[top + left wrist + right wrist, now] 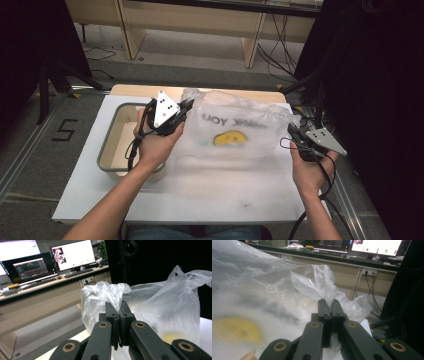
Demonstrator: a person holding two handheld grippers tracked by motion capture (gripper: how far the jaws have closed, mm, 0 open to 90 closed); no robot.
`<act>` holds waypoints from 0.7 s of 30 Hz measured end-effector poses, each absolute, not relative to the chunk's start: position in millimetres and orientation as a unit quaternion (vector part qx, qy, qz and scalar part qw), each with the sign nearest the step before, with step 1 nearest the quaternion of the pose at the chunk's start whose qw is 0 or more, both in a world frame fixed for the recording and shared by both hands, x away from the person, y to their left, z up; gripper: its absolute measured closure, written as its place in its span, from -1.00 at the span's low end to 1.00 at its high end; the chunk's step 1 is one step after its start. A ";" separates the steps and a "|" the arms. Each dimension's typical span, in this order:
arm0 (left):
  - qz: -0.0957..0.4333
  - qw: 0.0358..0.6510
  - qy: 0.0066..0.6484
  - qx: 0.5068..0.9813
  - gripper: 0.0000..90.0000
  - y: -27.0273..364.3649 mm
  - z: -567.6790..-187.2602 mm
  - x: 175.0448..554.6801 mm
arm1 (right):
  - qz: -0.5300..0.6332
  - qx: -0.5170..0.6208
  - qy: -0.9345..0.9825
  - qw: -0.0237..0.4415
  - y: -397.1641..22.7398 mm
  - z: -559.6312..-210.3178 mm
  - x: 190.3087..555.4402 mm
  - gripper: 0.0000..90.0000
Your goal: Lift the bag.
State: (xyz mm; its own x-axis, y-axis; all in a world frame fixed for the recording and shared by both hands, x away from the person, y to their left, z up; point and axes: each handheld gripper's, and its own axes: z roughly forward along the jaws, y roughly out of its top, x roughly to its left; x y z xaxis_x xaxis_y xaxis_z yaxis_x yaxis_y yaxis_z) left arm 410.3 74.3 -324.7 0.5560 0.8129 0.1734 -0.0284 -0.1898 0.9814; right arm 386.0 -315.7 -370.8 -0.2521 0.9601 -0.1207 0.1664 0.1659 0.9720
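A clear plastic bag (235, 130) with dark lettering and a yellow smiley print is stretched between my two grippers above the white table (200, 200). My left gripper (184, 111) is shut on the bag's left handle, and in the left gripper view the thin film (110, 293) bunches out of the shut left gripper (119, 305). At the right edge of the table, my right gripper (294, 131) is shut on the bag's right handle (324, 285); the right gripper (328, 303) pinches the film there. The bag (249, 297) looks blurred in the right gripper view.
A shallow grey-rimmed tray (111, 131) sits on the table's left part, partly under my left hand. Black stands and cables (320, 105) crowd the right edge. A wooden desk (200, 20) stands beyond the table.
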 end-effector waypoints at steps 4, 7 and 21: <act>0.371 0.555 0.301 0.681 0.97 73.1 -329.8 422.8 | 0.468 0.448 0.635 0.421 -311.5 -373.3 395.5 1.00; 0.370 0.547 0.316 0.681 0.97 75.4 -333.7 433.6 | 0.469 0.452 0.632 0.419 -309.6 -374.7 401.4 1.00; 0.353 0.510 0.340 0.707 0.95 68.3 -351.9 459.4 | 0.455 0.469 0.636 0.410 -301.3 -390.4 423.6 1.00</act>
State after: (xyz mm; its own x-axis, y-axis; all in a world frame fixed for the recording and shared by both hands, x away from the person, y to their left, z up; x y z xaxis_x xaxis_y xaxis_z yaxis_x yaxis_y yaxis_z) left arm 459.4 68.3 -351.9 0.5193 0.8409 0.1522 0.1204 -0.2483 0.9612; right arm 423.6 -301.3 -390.4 -0.2236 0.9700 -0.0951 0.2240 0.1461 0.9636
